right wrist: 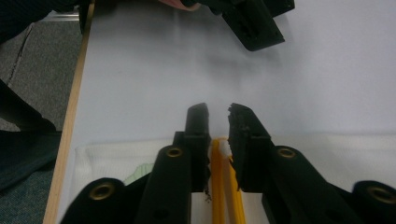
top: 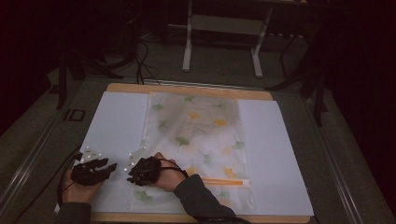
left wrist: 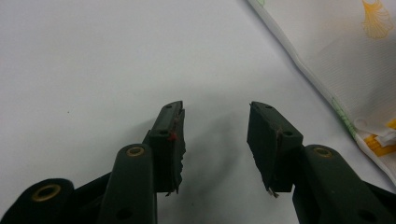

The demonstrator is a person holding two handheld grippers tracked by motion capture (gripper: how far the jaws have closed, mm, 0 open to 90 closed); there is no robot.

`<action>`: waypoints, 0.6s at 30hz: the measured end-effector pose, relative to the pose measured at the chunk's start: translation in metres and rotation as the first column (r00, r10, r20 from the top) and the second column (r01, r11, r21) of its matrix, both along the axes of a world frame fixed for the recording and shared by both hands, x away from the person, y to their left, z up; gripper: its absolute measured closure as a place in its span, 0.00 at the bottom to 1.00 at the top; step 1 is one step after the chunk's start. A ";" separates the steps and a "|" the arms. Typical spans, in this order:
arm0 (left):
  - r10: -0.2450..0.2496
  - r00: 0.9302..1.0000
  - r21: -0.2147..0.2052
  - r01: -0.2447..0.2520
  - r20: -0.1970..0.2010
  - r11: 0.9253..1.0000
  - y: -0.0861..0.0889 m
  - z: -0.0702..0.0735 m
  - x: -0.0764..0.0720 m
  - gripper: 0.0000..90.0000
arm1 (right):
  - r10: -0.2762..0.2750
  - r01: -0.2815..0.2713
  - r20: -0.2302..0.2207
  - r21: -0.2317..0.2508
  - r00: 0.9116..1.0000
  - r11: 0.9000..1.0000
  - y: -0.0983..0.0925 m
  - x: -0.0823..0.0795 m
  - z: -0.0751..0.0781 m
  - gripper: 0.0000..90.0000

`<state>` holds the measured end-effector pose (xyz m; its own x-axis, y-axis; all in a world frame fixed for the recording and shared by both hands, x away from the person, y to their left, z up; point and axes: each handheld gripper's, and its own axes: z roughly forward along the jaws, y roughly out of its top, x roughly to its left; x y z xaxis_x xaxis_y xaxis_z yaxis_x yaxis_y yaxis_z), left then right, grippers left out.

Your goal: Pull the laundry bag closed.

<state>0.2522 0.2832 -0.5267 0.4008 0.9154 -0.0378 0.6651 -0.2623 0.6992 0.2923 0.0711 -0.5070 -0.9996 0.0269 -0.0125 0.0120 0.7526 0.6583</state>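
Note:
A clear zip bag printed with green and yellow leaves lies flat on a white sheet. Its orange zipper strip runs along the near end. My right gripper sits at the bag's near left corner and points left. In the right gripper view its jaws stand a little apart astride the orange strip and a small white slider, and the pads do not press on them. My left gripper rests on the sheet just left of the bag, open with nothing between its fingers. The bag's edge lies to its right.
The sheet lies on a wooden board on a grey table. The board's near edge runs close beside the right gripper. A white metal stand and cables are on the floor beyond the table's far side.

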 end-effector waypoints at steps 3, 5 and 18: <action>0.000 1.000 -0.001 0.000 0.001 1.000 0.000 0.000 0.000 0.63 | 0.000 0.000 -0.010 0.003 1.000 1.000 0.002 0.001 0.000 0.81; 0.000 1.000 -0.001 0.000 0.000 1.000 0.000 0.000 0.000 0.63 | 0.005 -0.005 -0.015 -0.003 1.000 1.000 0.005 0.000 -0.002 0.80; -0.001 1.000 0.001 0.001 -0.002 1.000 0.001 0.000 0.000 0.63 | 0.027 -0.028 -0.018 -0.054 0.999 0.998 0.012 0.005 -0.009 0.81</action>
<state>0.2523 0.2840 -0.5266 0.4015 0.9151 -0.0373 0.6661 -0.2638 0.6977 0.2971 0.0836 -0.5163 -1.0000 -0.0007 0.0039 0.0019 0.7874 0.6165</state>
